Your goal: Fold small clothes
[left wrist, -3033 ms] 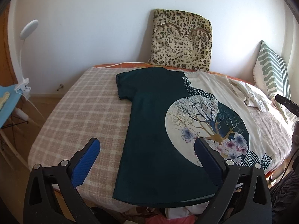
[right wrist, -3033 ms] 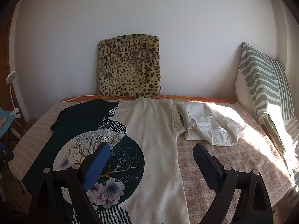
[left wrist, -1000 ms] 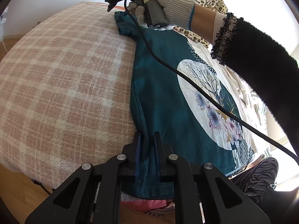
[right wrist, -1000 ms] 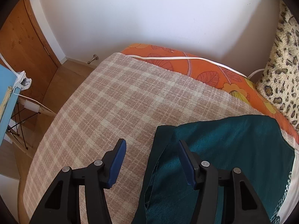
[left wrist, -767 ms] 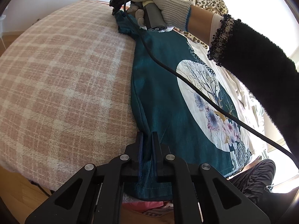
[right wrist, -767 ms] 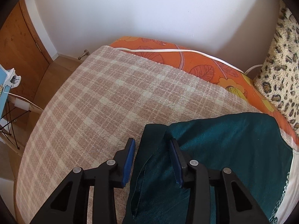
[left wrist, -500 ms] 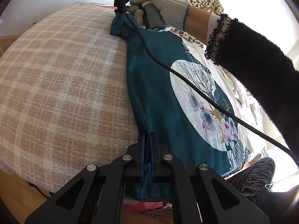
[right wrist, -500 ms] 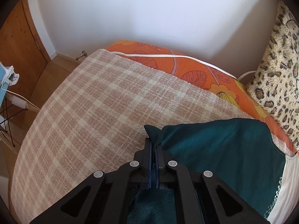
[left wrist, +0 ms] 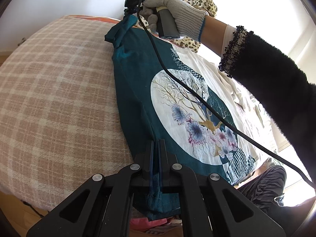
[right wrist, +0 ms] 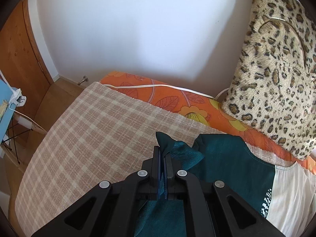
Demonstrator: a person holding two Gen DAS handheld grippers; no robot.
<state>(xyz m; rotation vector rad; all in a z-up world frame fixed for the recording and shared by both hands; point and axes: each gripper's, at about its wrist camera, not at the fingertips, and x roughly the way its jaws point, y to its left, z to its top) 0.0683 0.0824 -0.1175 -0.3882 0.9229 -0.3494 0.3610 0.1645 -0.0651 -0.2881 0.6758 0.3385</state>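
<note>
- A soft t-shirt, dark teal on one side and cream on the other, with a round print of bare trees and flowers, is spread on a bed.
- Its teal edge near the hem is pinched between the flat blue pads of the left gripper, which is clamped on the cloth.
- The bunched, pointed teal sleeve is clamped in the right gripper, gripped by a hand in a grey knitted glove.
- A black cable is draped across the print.
- A woven checked blanket in pink and cream lies under the shirt, over an orange flowered sheet.
- A furry leopard-spotted cushion is leaned against the white wall.
</note>
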